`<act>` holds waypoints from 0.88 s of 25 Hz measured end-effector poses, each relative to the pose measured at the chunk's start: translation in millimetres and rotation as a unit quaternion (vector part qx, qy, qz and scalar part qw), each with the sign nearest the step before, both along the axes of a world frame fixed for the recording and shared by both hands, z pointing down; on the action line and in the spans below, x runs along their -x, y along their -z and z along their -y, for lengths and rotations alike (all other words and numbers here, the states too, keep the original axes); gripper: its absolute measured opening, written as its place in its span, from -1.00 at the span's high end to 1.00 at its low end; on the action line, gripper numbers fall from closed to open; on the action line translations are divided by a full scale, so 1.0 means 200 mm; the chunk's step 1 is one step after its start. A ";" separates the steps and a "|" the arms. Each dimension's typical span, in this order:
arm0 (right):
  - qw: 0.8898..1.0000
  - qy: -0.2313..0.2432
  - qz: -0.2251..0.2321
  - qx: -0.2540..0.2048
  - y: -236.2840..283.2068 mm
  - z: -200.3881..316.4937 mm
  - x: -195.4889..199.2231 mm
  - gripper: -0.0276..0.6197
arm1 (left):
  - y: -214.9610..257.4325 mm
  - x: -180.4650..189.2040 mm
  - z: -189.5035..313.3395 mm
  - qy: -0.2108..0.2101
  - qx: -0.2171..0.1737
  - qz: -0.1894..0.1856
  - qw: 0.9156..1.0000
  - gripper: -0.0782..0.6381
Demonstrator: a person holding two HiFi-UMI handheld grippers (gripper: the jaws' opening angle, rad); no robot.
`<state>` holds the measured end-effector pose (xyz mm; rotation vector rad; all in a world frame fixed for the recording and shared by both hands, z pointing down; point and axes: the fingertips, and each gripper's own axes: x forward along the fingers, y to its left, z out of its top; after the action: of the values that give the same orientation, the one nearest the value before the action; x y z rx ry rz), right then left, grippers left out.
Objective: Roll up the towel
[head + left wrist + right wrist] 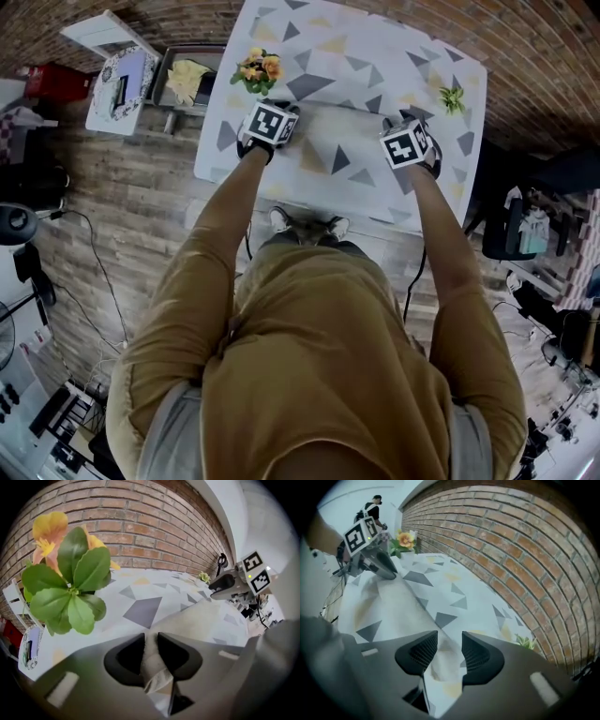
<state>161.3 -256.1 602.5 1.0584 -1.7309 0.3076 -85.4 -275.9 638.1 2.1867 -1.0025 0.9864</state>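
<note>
The towel (199,620) lies spread on the bench (140,592), stretched between the two grippers. The left gripper (151,652) is clenched on one end of its edge, with a beige fold squeezed between the jaws. The right gripper (444,654) grasps the other end, cloth bunched between its jaws. Pinching both ends at once should let the edge turn over straight for the first roll. A flowering plant (65,573) stands just left of the left gripper.

Looking down on a wood-plank floor (131,216), brick wall (525,56) right behind a table (356,56) in triangle-print cloth; off to the left, grey tray (160,80), red box (56,80); soft, even light throughout.
</note>
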 end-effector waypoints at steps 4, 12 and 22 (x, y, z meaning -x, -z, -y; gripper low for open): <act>0.997 0.082 -0.010 0.004 -0.02 -0.07 0.19 0.42 | 0.00 0.00 0.01 -0.001 -0.002 0.002 1.000 0.46; 0.997 0.063 0.002 0.049 -0.15 -0.10 0.20 0.42 | 0.10 -0.01 -0.02 -0.011 -0.075 -0.011 0.997 0.46; 0.997 0.018 0.035 0.059 -0.17 -0.09 0.19 0.42 | 0.27 -0.03 -0.11 -0.043 -0.172 0.014 0.984 0.46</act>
<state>123.2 -237.3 635.5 0.9400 -1.7691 0.4229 -79.1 -253.7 583.6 2.5210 -1.1714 0.9409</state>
